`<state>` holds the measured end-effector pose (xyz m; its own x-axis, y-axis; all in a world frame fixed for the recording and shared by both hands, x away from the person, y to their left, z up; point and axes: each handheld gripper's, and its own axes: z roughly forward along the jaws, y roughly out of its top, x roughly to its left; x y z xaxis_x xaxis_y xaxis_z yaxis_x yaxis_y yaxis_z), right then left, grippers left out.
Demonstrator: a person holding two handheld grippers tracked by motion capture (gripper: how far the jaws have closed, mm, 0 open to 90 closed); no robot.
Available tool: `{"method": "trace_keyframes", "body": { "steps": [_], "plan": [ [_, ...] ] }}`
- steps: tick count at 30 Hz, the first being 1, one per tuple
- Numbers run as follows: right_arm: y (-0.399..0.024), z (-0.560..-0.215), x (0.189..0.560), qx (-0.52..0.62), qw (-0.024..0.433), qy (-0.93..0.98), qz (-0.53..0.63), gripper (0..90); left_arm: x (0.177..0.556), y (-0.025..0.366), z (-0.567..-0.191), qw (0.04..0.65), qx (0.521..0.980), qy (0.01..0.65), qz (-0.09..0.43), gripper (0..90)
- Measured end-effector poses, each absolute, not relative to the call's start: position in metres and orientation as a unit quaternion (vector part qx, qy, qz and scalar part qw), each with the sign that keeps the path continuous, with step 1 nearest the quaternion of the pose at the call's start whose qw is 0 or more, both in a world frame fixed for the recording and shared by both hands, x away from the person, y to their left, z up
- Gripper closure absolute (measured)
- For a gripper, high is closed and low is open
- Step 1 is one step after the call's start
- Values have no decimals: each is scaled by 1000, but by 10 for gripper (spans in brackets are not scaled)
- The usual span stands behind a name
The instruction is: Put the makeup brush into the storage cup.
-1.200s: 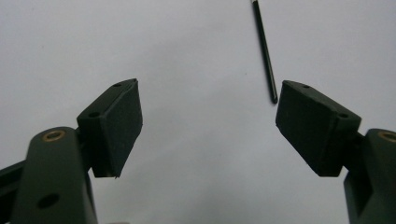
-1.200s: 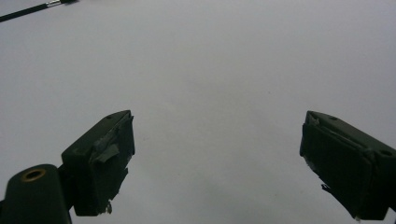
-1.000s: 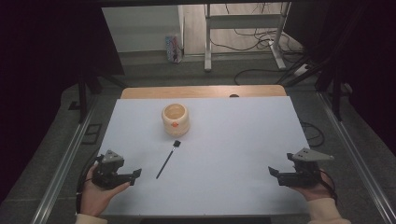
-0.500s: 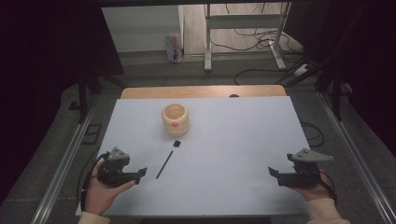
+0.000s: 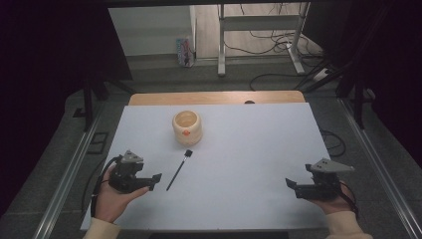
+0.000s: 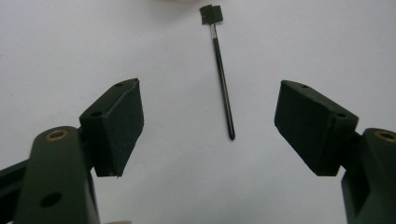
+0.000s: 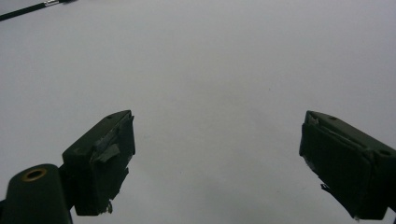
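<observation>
Both the left gripper [image 5: 155, 178] and right gripper [image 5: 290, 184] sit wide open and empty over the white table [image 5: 249, 149], a thin black brush [image 5: 178, 170] lying just ahead of the left one, near a cream pot [image 5: 186, 127].

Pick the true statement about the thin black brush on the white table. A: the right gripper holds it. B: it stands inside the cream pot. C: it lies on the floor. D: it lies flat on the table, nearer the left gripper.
D: the brush lies flat on the white table, just ahead of the open left gripper, apart from the pot.
</observation>
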<state>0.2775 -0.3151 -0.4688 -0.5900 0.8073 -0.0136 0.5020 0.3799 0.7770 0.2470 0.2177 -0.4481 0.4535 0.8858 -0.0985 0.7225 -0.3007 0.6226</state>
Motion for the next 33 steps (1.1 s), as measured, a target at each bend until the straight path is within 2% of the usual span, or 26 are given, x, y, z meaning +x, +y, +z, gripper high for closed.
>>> {"method": "trace_keyframes", "body": {
  "steps": [33],
  "plan": [
    [-314,-471,278,407,199,809,374,109,286,199,-458,273,814,501,106,267]
  ]
}}
